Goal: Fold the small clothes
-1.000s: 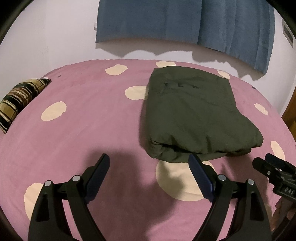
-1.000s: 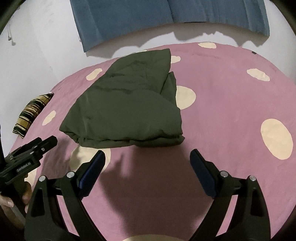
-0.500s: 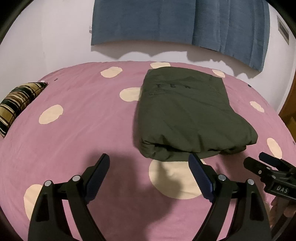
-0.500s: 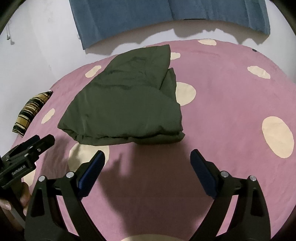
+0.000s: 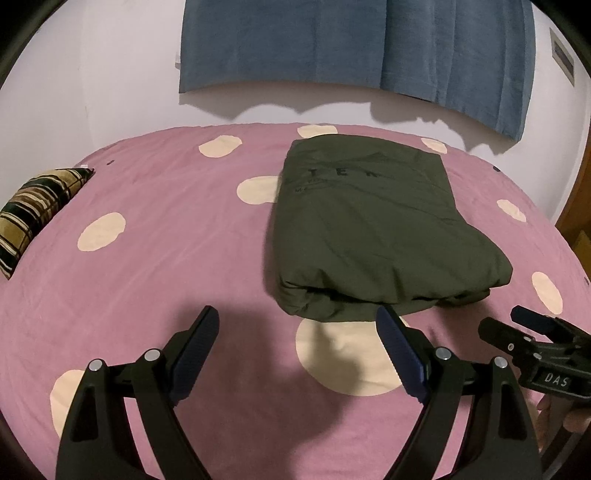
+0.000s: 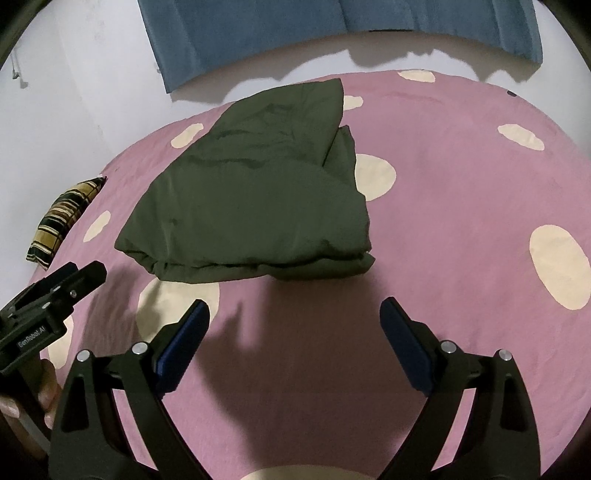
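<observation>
Left wrist view: the left hand-held gripper (image 5: 297, 328) is seen released, jaws wide apart, nothing between the pads, hovering over the bed (image 5: 166, 236) at the lower centre of the frame. The garment (image 5: 369, 229), dark olive and folded into a thick rectangle, is seen lying flat on the bed at centre right, its near fold edge just beyond the right pad tip. Faint dark lettering is noted on its upper part; not legible in full. The right hand-held gripper (image 5: 517, 323) is seen from the side at the lower right edge.

Right wrist view: the right hand-held gripper is seen released as well, jaws spread wide and empty, at the lower centre. The garment is seen at upper centre left, apart from both pads, with a second layer showing along its right side. The bed cover is pink with cream spots. A striped pillow (image 6: 64, 218) is noted at the left edge, and a blue curtain (image 6: 332, 26) on the wall along the top.
</observation>
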A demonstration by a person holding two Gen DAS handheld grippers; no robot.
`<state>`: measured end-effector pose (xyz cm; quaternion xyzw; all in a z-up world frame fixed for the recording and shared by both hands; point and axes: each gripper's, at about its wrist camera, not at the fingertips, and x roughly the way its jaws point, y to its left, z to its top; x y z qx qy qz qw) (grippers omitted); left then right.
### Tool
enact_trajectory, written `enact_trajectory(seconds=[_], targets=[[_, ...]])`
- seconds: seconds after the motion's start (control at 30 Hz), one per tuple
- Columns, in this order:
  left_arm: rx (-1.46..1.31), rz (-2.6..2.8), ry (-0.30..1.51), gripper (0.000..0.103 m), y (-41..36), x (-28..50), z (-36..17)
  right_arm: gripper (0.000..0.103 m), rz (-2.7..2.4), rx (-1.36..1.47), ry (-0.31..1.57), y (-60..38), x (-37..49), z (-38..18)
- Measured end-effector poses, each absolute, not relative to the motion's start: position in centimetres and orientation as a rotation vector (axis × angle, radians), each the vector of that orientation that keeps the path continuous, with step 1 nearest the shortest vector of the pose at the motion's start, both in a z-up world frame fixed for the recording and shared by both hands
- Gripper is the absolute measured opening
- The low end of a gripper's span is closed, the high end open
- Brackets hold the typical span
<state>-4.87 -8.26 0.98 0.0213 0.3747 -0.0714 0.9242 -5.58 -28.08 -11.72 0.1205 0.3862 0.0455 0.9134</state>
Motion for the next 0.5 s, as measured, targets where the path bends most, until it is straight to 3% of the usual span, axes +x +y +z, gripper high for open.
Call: enact_trajectory(seconds=[0.5], targets=[[0.054,-0.138,0.781,0.086,-8.4,-4.69,0.82,0.093,0.102,0.252,0.823,-27.71,-5.54,-12.24]])
